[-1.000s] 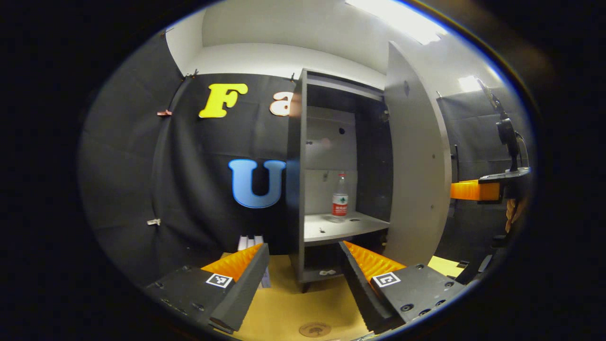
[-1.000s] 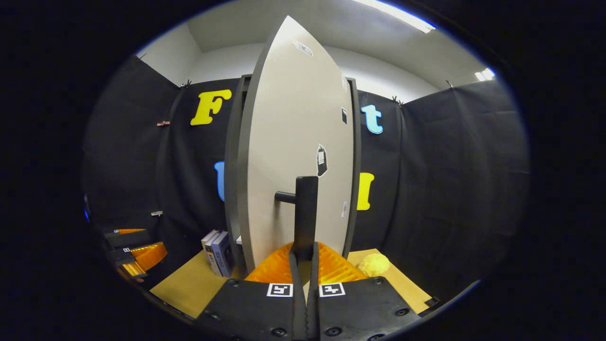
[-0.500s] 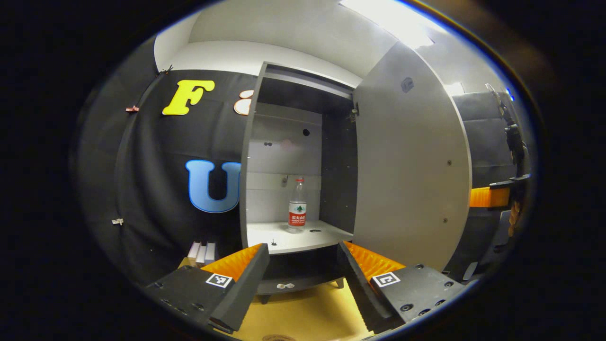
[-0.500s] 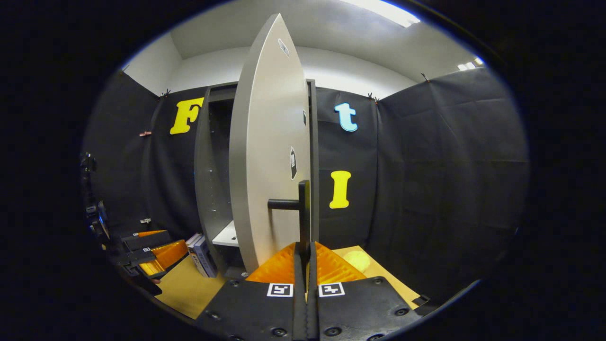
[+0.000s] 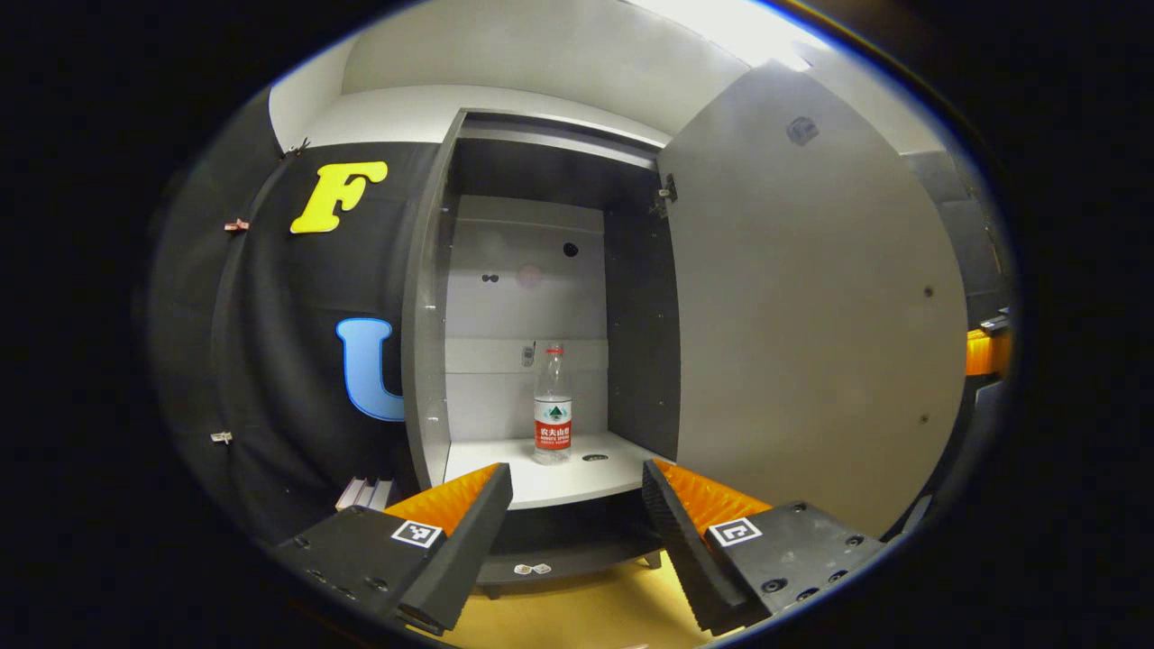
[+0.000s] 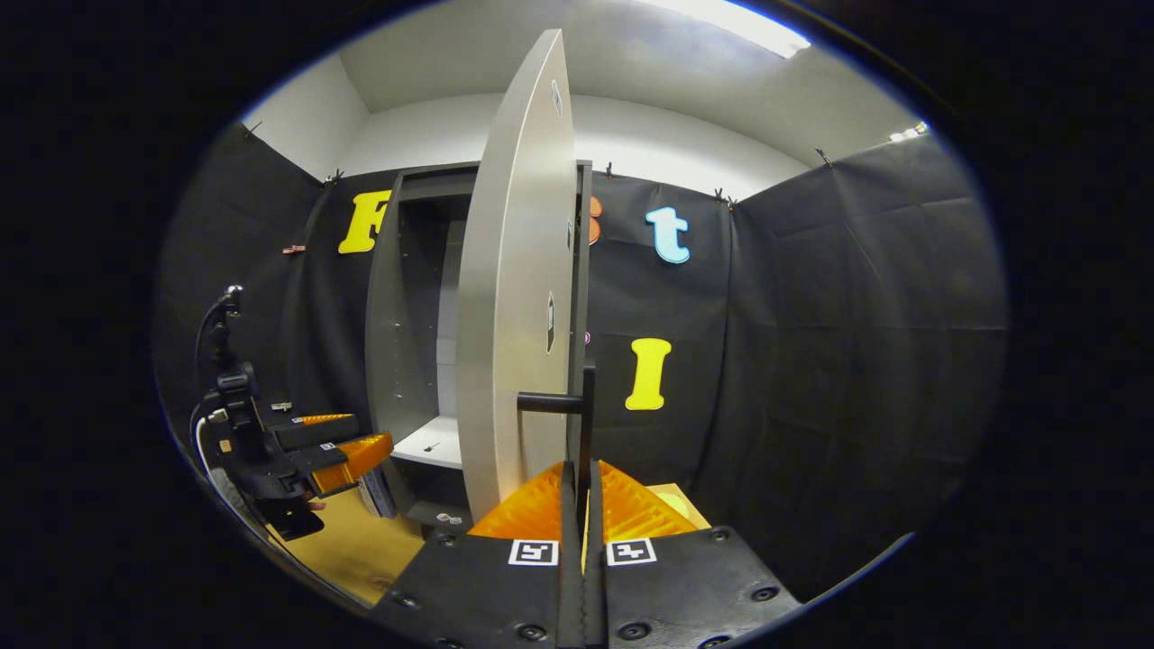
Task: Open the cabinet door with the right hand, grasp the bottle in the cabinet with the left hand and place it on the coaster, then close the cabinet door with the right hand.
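A clear plastic bottle [image 5: 553, 407] with a red label and cap stands upright on the pale middle shelf [image 5: 541, 482] of the grey cabinet [image 5: 424, 306]. The cabinet door [image 5: 811, 306] stands swung wide to the right. My left gripper [image 5: 577, 505] is open in front of the shelf, some way short of the bottle. In the right gripper view, my right gripper [image 6: 581, 491] is shut on the dark bar handle [image 6: 584, 410] of the door [image 6: 514, 288], seen nearly edge-on. The left gripper [image 6: 329, 446] appears at the far left, before the open cabinet.
The cabinet stands on a wooden table [image 5: 577, 613]. A few books [image 5: 365, 493] stand left of it against the black booth wall. A lower shelf [image 5: 559, 559] sits beneath the bottle's shelf, with small bits on it. Black cloth walls close in on the right [image 6: 838, 361].
The door has swung further open with my right gripper still on its handle. My left gripper has come closer to the cabinet and now faces the bottle more squarely.
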A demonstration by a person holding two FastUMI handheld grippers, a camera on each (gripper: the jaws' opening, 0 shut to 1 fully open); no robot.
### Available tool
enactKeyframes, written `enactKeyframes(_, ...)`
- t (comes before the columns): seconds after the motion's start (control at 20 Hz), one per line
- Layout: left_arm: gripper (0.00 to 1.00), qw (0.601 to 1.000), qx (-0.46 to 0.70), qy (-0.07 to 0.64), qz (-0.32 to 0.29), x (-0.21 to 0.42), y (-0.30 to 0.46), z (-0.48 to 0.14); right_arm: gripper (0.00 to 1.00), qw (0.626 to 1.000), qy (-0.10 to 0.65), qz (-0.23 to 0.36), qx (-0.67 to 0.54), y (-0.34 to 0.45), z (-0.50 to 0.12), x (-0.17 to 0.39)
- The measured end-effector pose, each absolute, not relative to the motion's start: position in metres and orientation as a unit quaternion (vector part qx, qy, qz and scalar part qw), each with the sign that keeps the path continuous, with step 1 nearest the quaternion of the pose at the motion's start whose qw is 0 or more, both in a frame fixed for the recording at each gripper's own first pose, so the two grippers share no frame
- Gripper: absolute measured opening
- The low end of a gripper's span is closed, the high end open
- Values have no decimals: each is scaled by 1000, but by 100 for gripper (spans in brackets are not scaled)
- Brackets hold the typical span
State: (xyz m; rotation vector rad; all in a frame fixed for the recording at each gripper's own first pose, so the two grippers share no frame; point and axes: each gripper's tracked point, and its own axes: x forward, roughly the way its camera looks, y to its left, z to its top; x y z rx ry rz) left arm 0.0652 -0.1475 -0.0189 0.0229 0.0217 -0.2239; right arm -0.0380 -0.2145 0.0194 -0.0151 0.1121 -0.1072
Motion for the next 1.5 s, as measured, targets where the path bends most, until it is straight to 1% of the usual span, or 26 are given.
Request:
enactKeyframes(0.2, 92, 994, 28, 11, -101, 84, -159, -21, 5, 997, 58, -56, 10, -239, 20, -42)
enactKeyframes(0.3, 90, 995, 40, 10, -95, 92, -164, -22, 5, 997, 54, -56, 20, -250, 22, -47)
enactKeyframes(0.35, 92, 995, 44, 9, -93, 96, -166, -22, 5, 997, 52, -53, 29, -254, 22, -49)
enactKeyframes(0.4, 90, 995, 46, 8, -92, 100, -168, -22, 5, 997, 49, -45, 38, -255, 24, -53)
enactKeyframes(0.5, 92, 994, 46, 9, -95, 107, -175, -25, 5, 998, 40, -33, 47, -252, 29, -60)
enactKeyframes(0.55, 92, 994, 45, 10, -96, 111, -178, -25, 5, 998, 36, -36, 40, -258, 31, -65)
enactKeyframes(0.65, 92, 995, 44, 12, -93, 121, -179, -26, 5, 998, 29, -58, 21, -273, 33, -77)
enactKeyframes(0.8, 93, 996, 50, 6, -77, 143, -171, -26, 6, 992, 23, -125, -6, -314, 32, -91)
enactKeyframes(0.85, 93, 996, 52, 3, -72, 152, -169, -26, 16, 988, 25, -152, -15, -334, 27, -90)
enactKeyframes(0.9, 93, 996, 57, 4, -66, 161, -167, -28, 18, 982, 28, -186, -29, -357, 22, -94)
enactKeyframes(1.0, 93, 997, 52, 3, -54, 177, -164, -31, 45, 968, 40, -240, -55, -394, 18, -107)
enactKeyframes(1.05, 93, 998, 43, 4, -54, 188, -166, -32, 47, 962, 44, -260, -66, -408, 15, -106)
enactKeyframes(1.2, 93, 998, 47, 7, -47, 227, -169, -35, 96, 949, 59, -297, -85, -437, 4, -101)
enactKeyframes(1.3, 93, 998, 53, 2, -35, 257, -170, -37, 97, 947, 77, -301, -80, -450, -14, -86)
enactKeyframes(1.35, 96, 998, 44, 10, -36, 271, -173, -42, 97, 948, 81, -297, -76, -456, -19, -72)
enactKeyframes(1.4, 93, 999, 32, 20, -36, 285, -176, -49, 97, 950, 80, -292, -73, -457, -20, -64)
enactKeyframes(1.45, 93, 999, 24, 26, -36, 297, -177, -53, 97, 951, 74, -293, -72, -463, -19, -60)
enactKeyframes(1.5, 93, 999, 22, 29, -32, 310, -175, -56, 94, 949, 67, -300, -75, -471, -16, -52)
